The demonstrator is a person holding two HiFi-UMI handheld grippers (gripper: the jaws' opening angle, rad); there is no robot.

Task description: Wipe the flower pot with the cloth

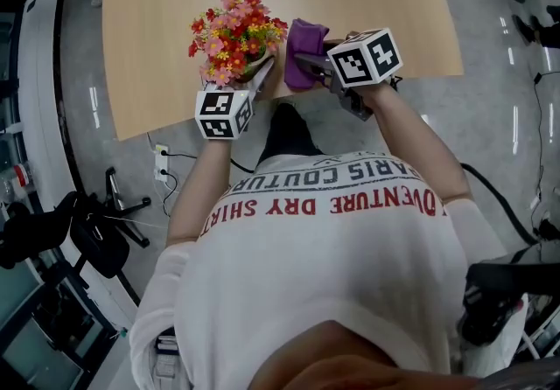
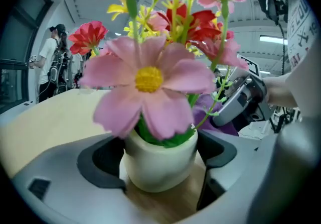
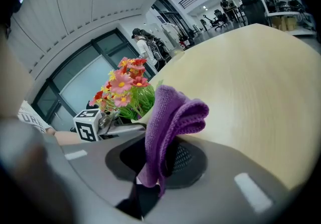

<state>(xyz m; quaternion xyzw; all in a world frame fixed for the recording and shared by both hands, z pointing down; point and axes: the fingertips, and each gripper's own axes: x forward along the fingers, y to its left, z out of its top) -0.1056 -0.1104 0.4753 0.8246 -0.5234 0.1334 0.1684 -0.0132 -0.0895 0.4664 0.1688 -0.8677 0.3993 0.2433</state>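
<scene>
Left claw (image 2: 159, 155) grips wide; right claw (image 3: 155, 160) pinches tight.

Shirt (image 1: 332, 240), grey line: read "ARIS COUTUR", upside down in the head view, both ends cut off.
Shirt, red line: sat at 6 o'clock of the grey line, also upside down, and read "VENTURE DRY SHIRT", its start hidden.
Gripper views: shirt letters at the edges were too partial to read.

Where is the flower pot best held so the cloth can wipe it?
The flower pot's round white body, below the rim, fingers on opposite sides, coming low from the table's near edge. The flowers overhang the top, and the cloth waits on the right.
</scene>
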